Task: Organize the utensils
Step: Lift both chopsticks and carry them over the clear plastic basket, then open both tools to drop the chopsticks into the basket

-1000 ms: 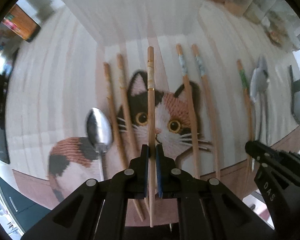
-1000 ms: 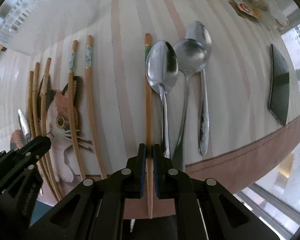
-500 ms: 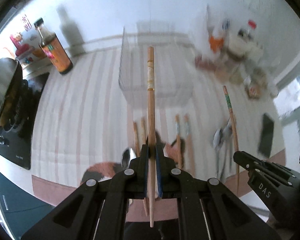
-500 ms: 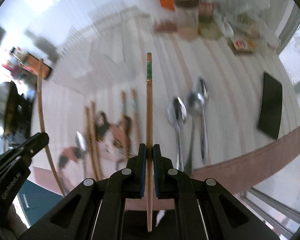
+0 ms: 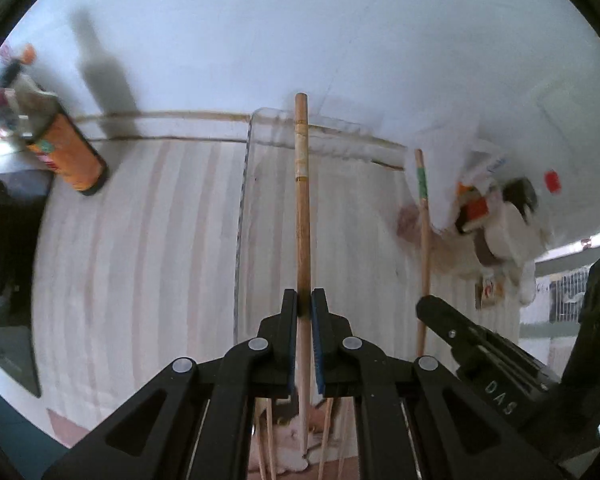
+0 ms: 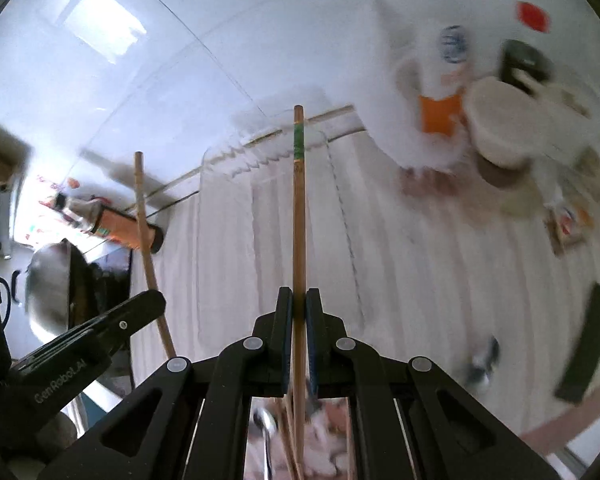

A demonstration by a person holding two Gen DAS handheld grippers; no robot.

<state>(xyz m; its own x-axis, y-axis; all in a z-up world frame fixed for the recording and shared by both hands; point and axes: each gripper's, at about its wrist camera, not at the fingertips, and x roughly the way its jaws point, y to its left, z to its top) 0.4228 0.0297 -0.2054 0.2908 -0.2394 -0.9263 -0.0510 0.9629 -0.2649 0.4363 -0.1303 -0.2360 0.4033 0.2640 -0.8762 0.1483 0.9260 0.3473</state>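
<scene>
Wooden chopsticks are held one in each gripper, both lifted clear of the striped tablecloth [image 5: 148, 264]. In the left wrist view the left gripper [image 5: 305, 312] has its jaws pressed together on a plain-banded chopstick [image 5: 302, 216], which runs straight up the middle of the picture, its far end over the rim of a clear plastic container [image 5: 242, 208] standing at the far side of the table against the white wall. To the right in that view the right gripper [image 5: 428, 304] shows as a black finger, with its green-banded chopstick [image 5: 423, 240] rising from it towards the clutter of packets and tubs [image 5: 496, 224] at the far right. A sauce bottle with an orange label [image 5: 66, 156] stands at the far left.

In the right wrist view the right gripper [image 6: 299, 312] pinches the green-banded chopstick [image 6: 299, 216] between closed jaws; the green band sits near its far tip, which lies over the near rim of the clear container [image 6: 220, 160]. The left gripper [image 6: 148, 300] enters from the left, its chopstick [image 6: 146, 236] slanting up and away in front of the bottle [image 6: 120, 232]. A metal pot [image 6: 48, 288] sits at the left edge. A dark flat object [image 6: 584, 344] lies on the cloth at the right, and a spoon [image 6: 482, 364] shows blurred near it. More chopsticks [image 6: 286, 432] and another spoon [image 6: 265, 428] are visible on the table between the gripper's arms at the near edge
</scene>
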